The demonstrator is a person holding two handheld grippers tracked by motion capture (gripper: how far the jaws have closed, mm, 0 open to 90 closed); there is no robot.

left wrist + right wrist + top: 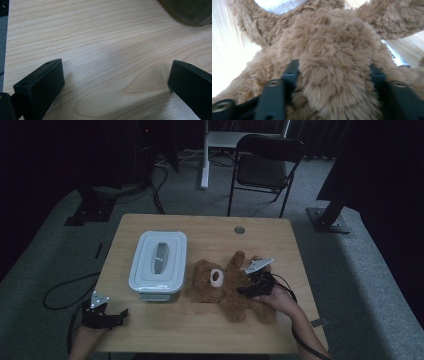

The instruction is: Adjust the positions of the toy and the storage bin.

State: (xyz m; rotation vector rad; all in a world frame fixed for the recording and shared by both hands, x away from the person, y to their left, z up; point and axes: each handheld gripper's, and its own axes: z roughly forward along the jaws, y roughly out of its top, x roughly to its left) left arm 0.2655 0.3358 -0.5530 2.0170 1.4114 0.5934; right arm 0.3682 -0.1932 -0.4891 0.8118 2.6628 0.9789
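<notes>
Brown plush bulges between your right gripper's (332,85) jaws, which are pinching the body of the teddy bear (225,287) where it lies on its back on the wooden table (210,330), so squeeze deep enough to catch stuffing rather than loose fur. Your left gripper (106,314) rests spread on bare woodgrain at the near left corner. Beyond it, just left of the bear, sits the smooth, rounded white box (158,260) with its lid on.
</notes>
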